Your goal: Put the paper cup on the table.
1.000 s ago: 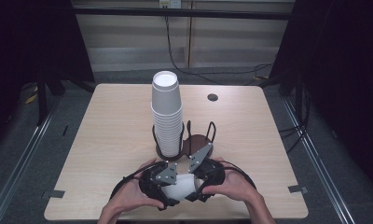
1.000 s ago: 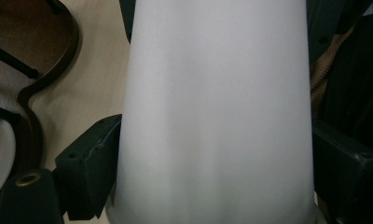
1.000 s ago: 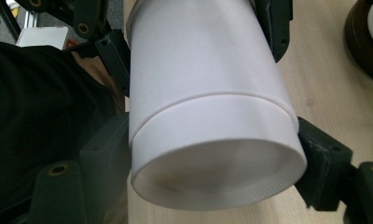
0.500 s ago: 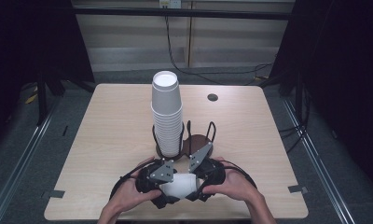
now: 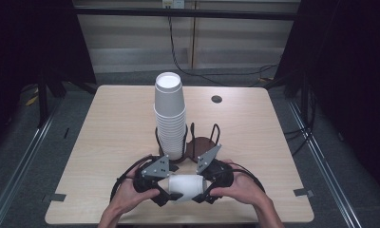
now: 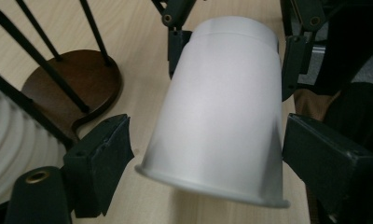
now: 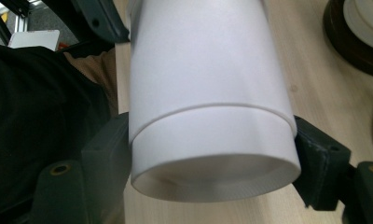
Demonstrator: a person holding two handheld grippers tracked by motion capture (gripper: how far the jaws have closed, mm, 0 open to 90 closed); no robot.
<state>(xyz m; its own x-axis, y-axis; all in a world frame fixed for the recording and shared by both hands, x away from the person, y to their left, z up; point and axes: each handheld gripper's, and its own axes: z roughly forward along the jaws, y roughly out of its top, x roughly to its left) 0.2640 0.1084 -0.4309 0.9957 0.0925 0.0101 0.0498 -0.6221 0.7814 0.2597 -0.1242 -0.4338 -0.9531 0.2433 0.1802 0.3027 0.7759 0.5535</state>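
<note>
A white paper cup (image 5: 188, 185) lies on its side just above the table's front edge, between my two grippers. My right gripper (image 5: 202, 187) is shut on its base end, with both pads (image 7: 315, 140) pressing the cup (image 7: 208, 93). My left gripper (image 5: 171, 187) straddles the rim end. Its jaws have just been closing around the cup (image 6: 222, 102). A gap still shows beside the left pad (image 6: 105, 149), while the right pad sits at the cup's side. A faint step rings the cup near its base.
A tall stack of upside-down white cups (image 5: 170, 118) stands in a black wire holder with a dark round wooden base (image 5: 200, 145), just beyond the grippers. A small dark disc (image 5: 216, 99) lies at the table's (image 5: 107, 133) far right. Both hands rest at the front edge.
The left gripper's jaws have narrowed around the cup's rim end. Hands and cup have barely shifted.
</note>
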